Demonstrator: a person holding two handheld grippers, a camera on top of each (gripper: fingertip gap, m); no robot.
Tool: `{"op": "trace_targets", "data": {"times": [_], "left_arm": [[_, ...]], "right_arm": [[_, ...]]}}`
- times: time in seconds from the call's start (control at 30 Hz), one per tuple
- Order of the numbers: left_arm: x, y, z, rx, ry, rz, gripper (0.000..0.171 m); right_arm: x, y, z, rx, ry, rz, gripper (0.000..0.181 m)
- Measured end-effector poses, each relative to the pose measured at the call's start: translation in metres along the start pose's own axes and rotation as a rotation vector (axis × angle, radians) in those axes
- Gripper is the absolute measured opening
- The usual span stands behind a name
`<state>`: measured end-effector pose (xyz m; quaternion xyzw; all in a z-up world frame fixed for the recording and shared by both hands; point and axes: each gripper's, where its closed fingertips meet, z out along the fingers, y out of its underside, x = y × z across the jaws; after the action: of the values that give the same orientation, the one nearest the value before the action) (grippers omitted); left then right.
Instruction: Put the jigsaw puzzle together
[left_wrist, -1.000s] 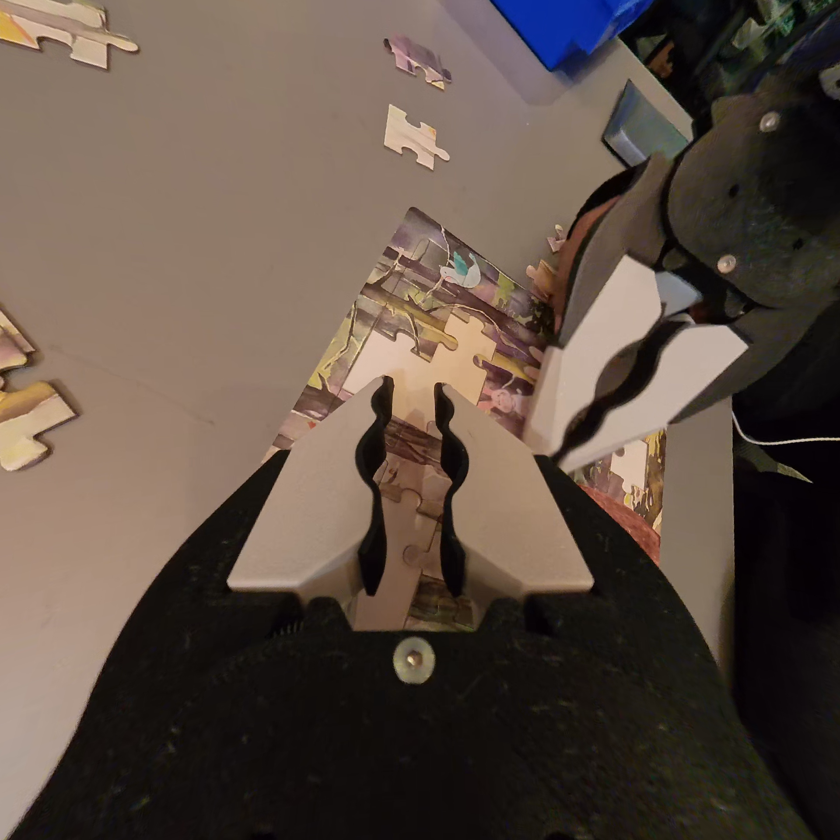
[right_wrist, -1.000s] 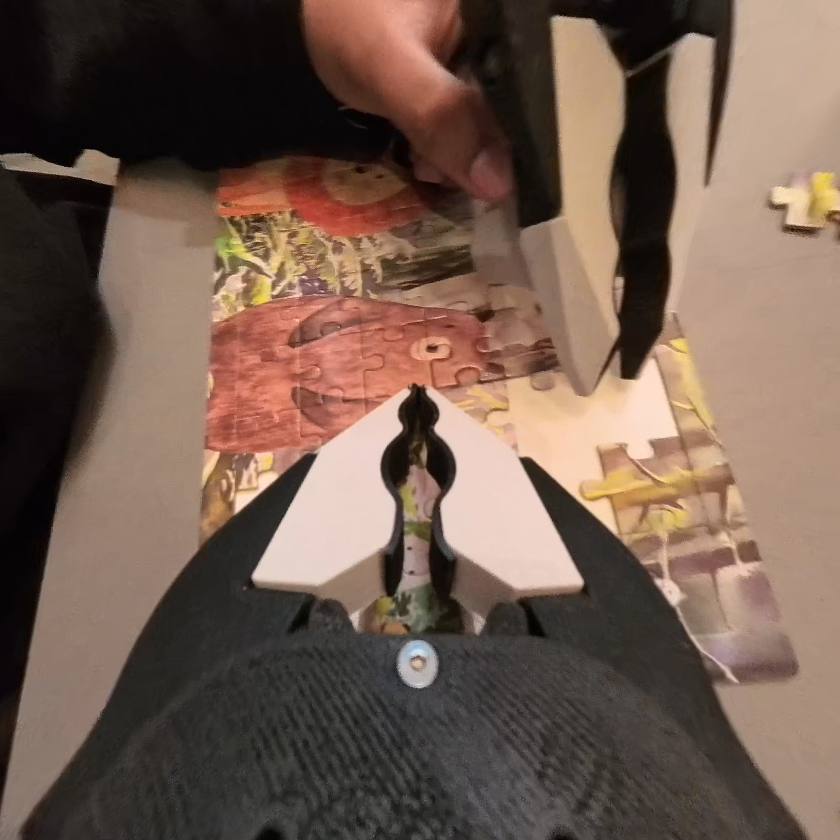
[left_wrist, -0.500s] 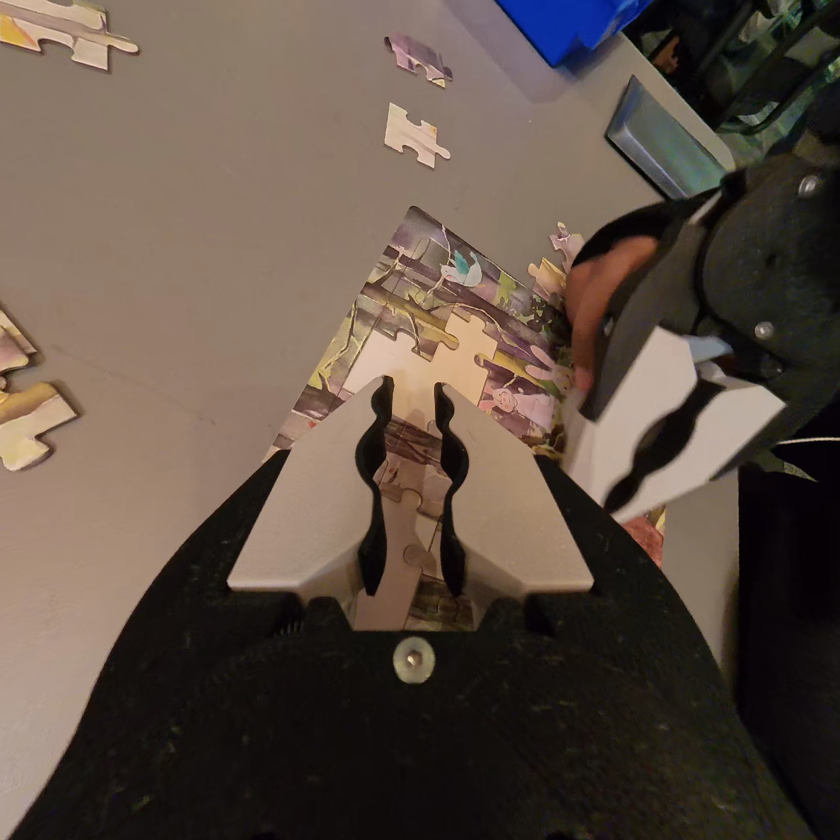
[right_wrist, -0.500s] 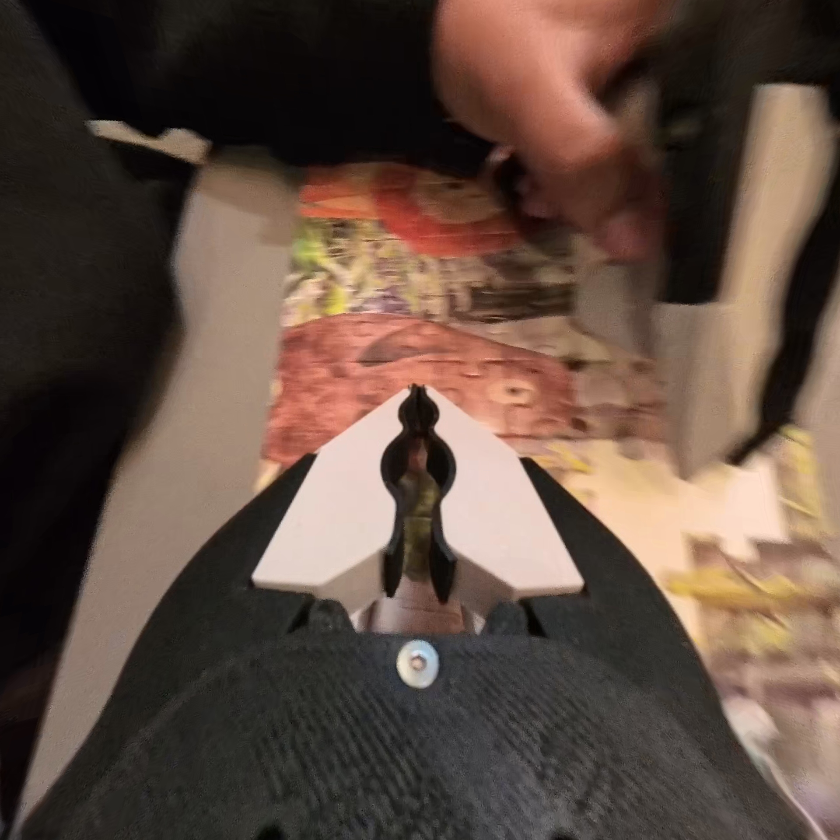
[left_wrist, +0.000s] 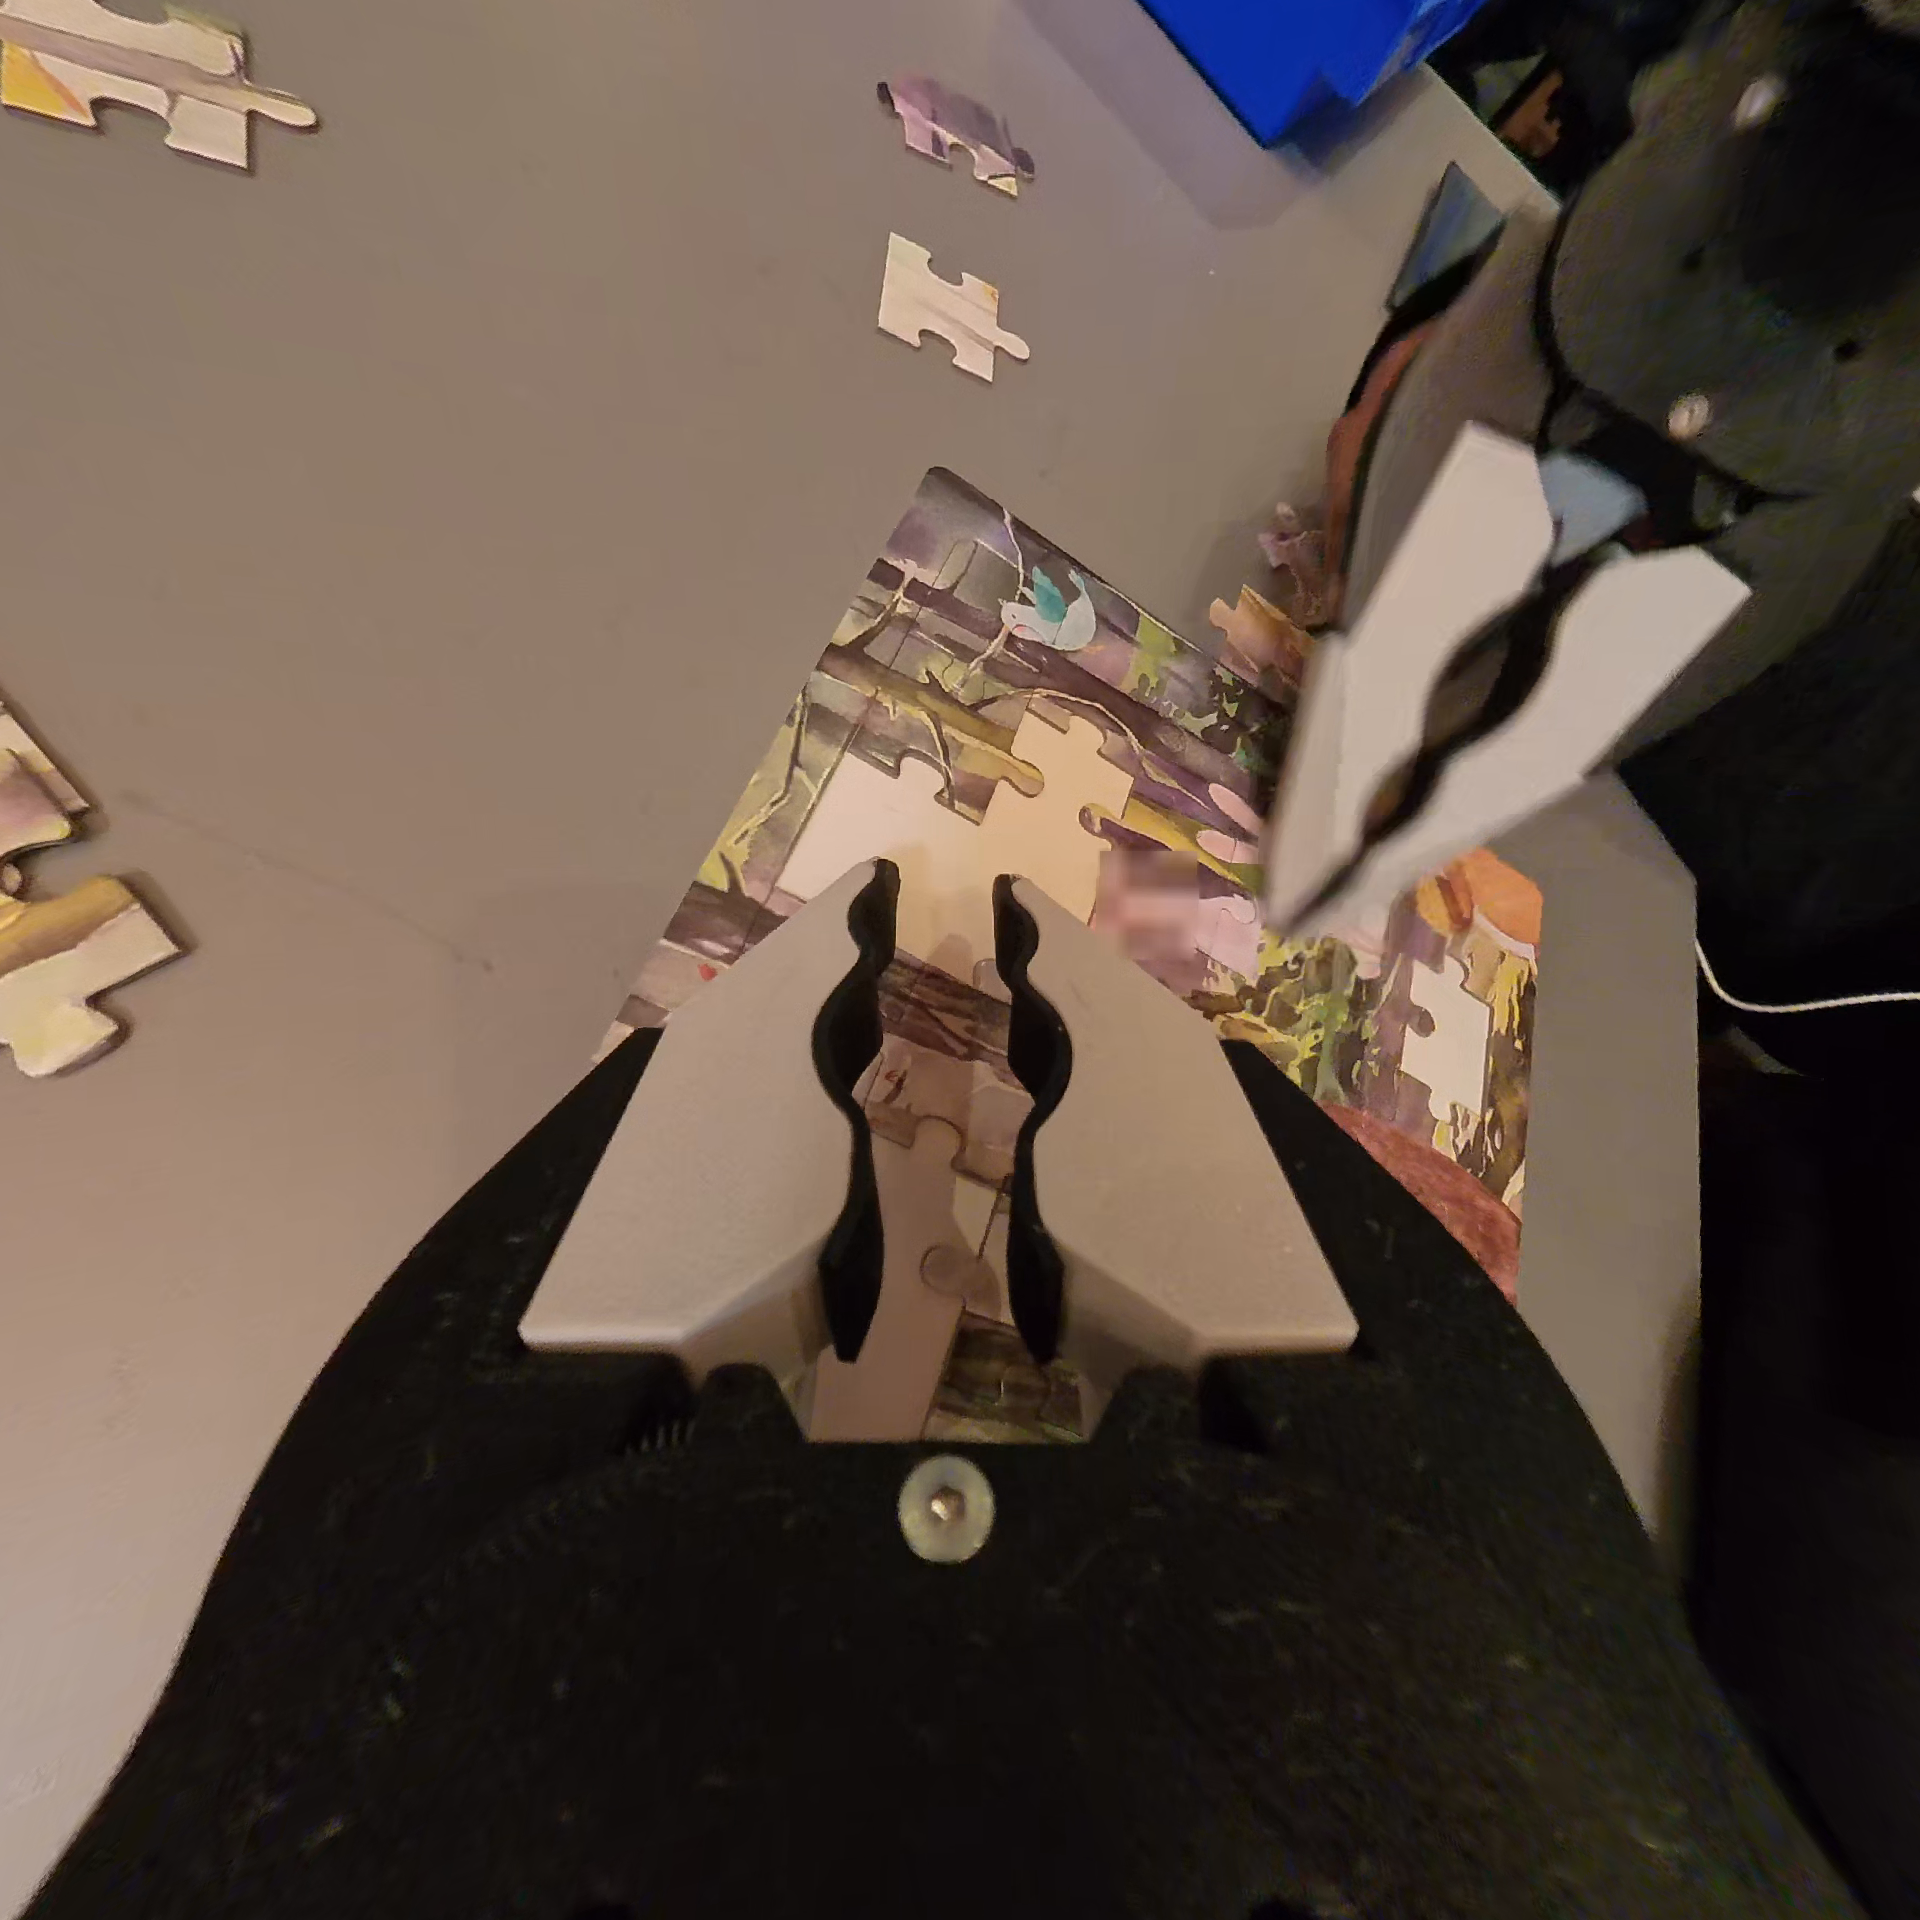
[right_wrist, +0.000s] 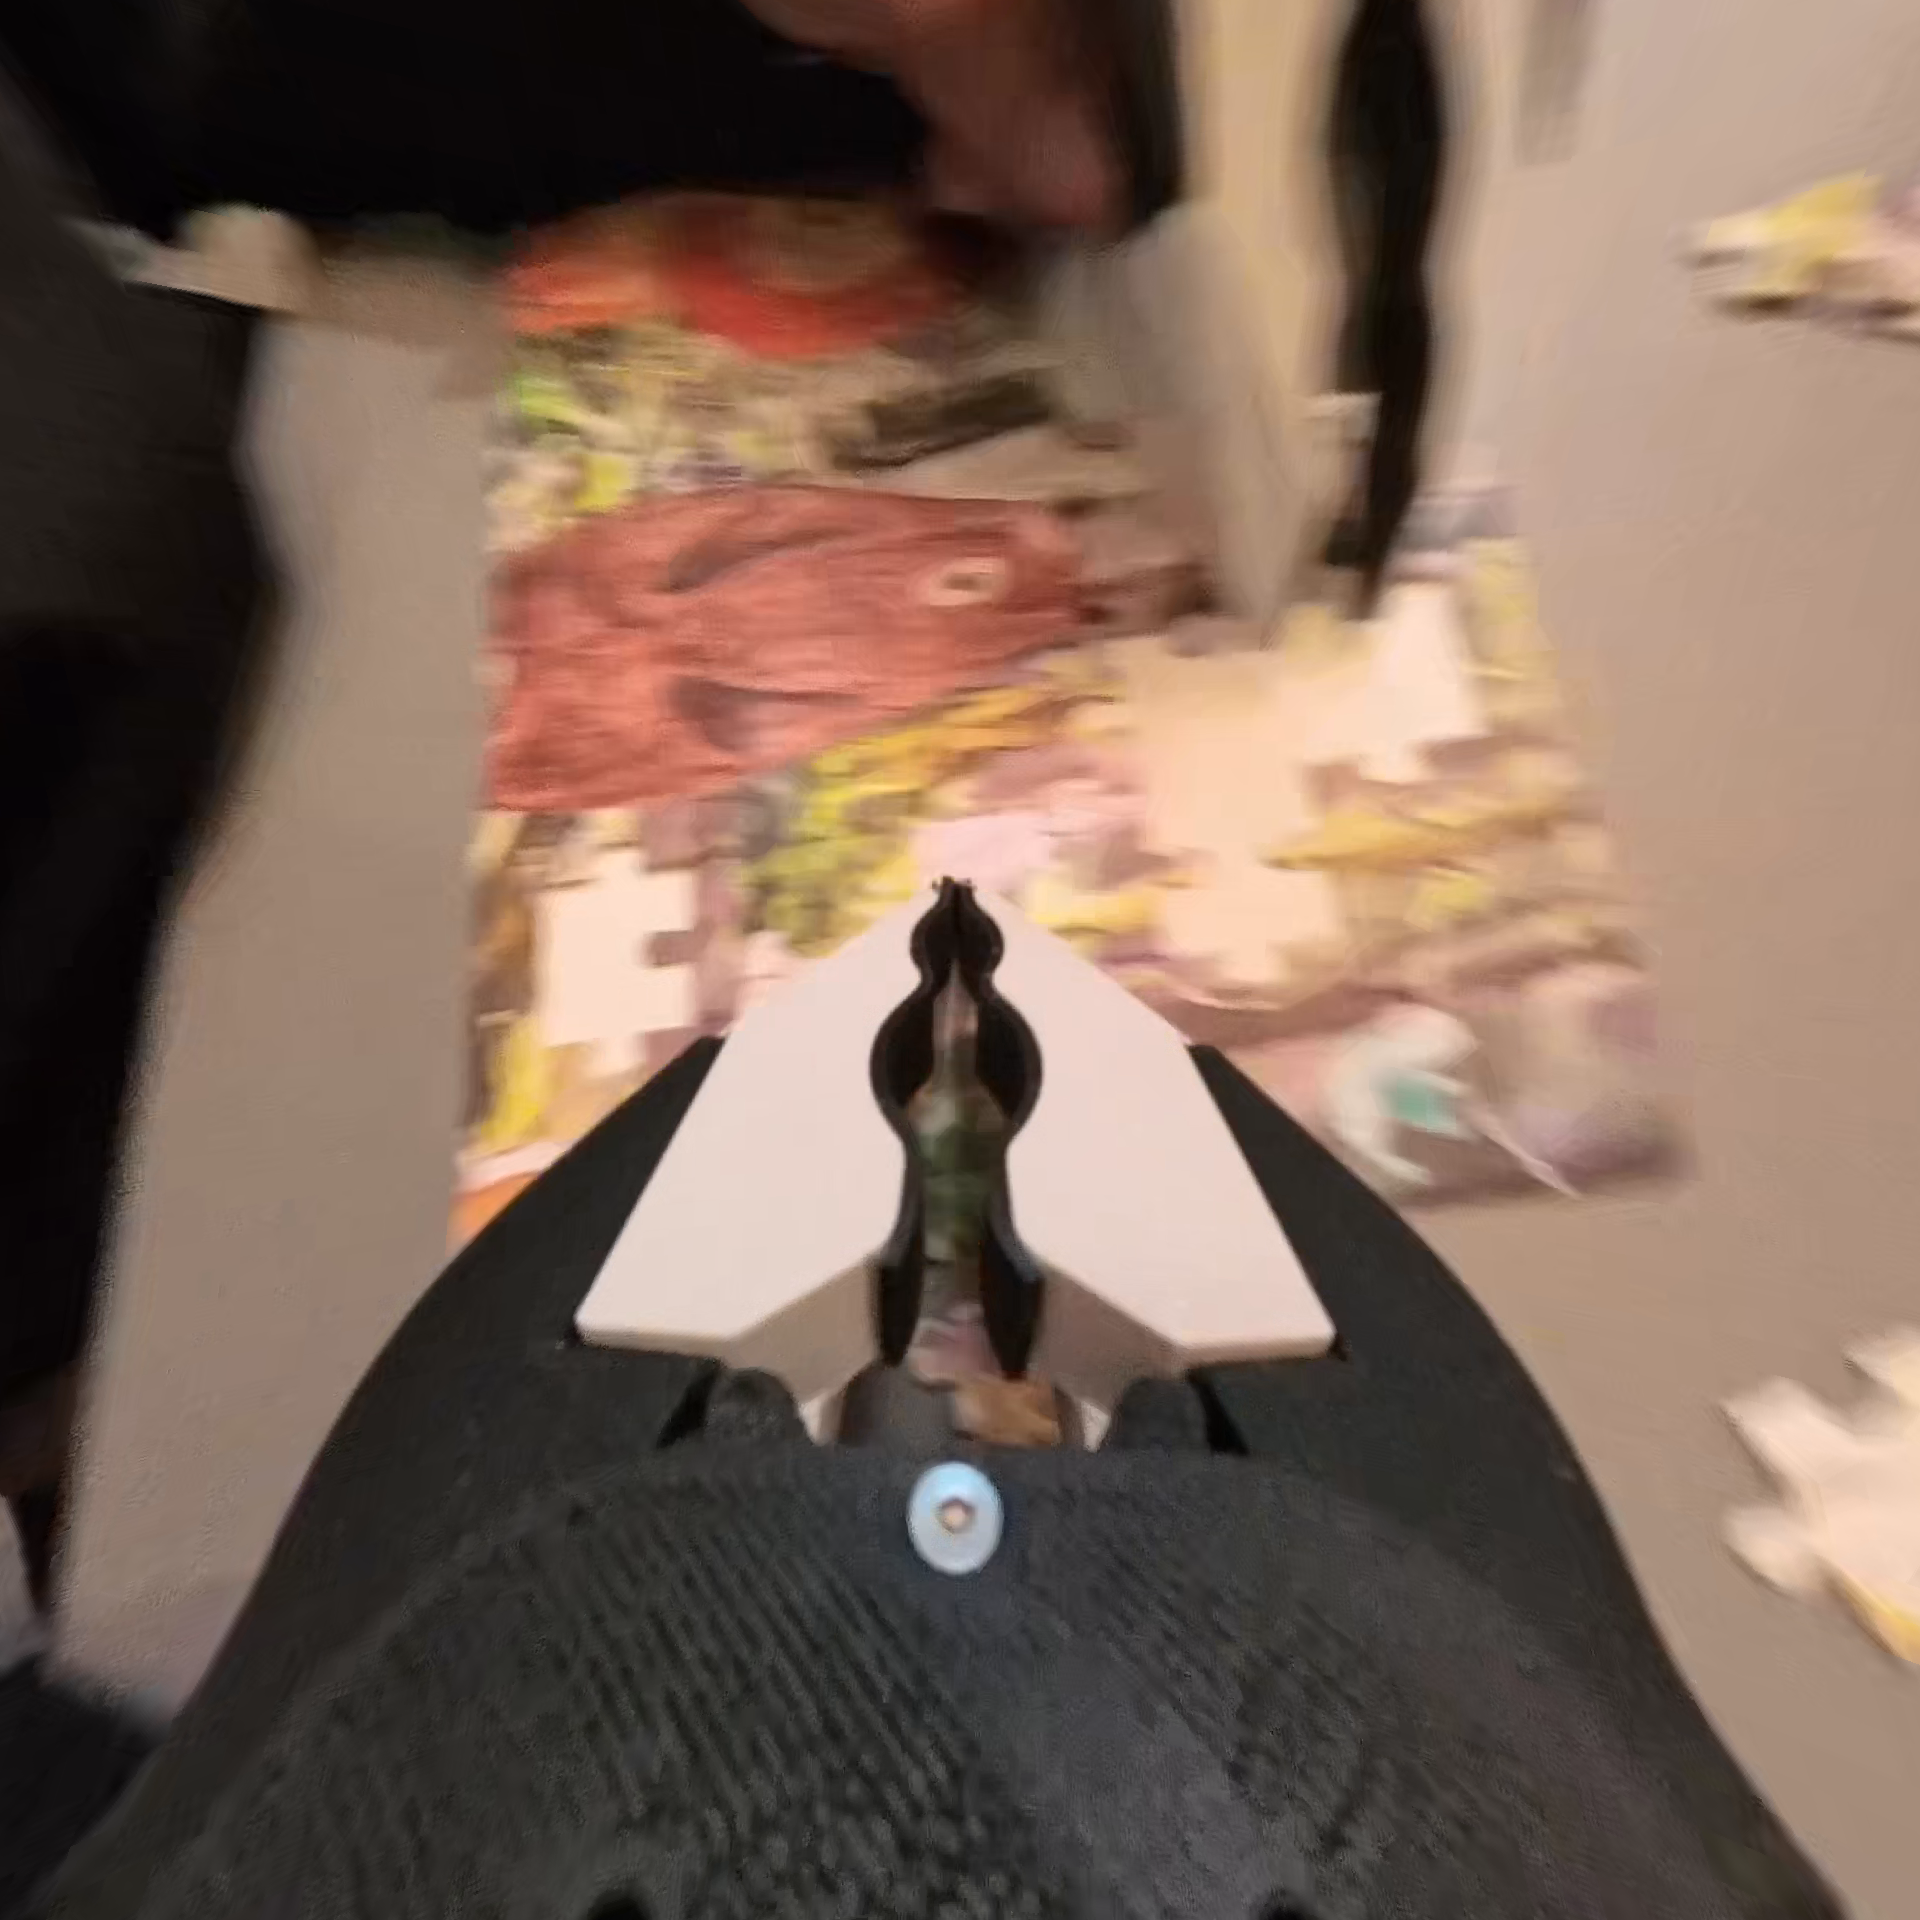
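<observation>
The partly built jigsaw puzzle (left_wrist: 935, 665) lies on the grey table, with a bare cream gap (left_wrist: 1049, 821) in its middle and a smaller gap (left_wrist: 1444, 1029) near its right edge. My left gripper (left_wrist: 940, 883) is open and empty, low over the puzzle's near part. My right gripper (left_wrist: 1304, 894) hangs shut above the puzzle's right side, tip pointing down. In the blurred right wrist view the right gripper (right_wrist: 954, 894) is shut above the puzzle (right_wrist: 790, 634). No piece shows clearly between its jaws. The left gripper (right_wrist: 1382, 416) and a hand (right_wrist: 997, 125) are smeared at the top.
Loose pieces lie on the table: a purple one (left_wrist: 951, 125), a white one (left_wrist: 945, 307), joined ones at top left (left_wrist: 156, 73) and at the left edge (left_wrist: 62, 956). Two more (left_wrist: 1262, 623) lie by the puzzle. A blue bin (left_wrist: 1299, 52) stands behind. The table edge runs along the right.
My right gripper swung out to the right, then came back over the puzzle's right side, and its view is now blurred and farther back. My left gripper has stayed put, still open.
</observation>
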<state>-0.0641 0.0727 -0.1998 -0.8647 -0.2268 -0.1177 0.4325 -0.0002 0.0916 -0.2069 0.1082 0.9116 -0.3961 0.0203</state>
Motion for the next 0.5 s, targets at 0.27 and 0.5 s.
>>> {"op": "trace_targets", "data": {"times": [0.27,0.5], "left_arm": [[0.0,0.002,0.001,-0.015,-0.013,0.011,0.017],[-0.001,0.001,0.001,-0.009,-0.005,-0.003,0.017]], "right_arm": [[-0.015,-0.008,0.01,0.004,-0.023,-0.096,0.0],[-0.033,-0.014,0.02,-0.005,-0.076,-0.136,0.0]]}}
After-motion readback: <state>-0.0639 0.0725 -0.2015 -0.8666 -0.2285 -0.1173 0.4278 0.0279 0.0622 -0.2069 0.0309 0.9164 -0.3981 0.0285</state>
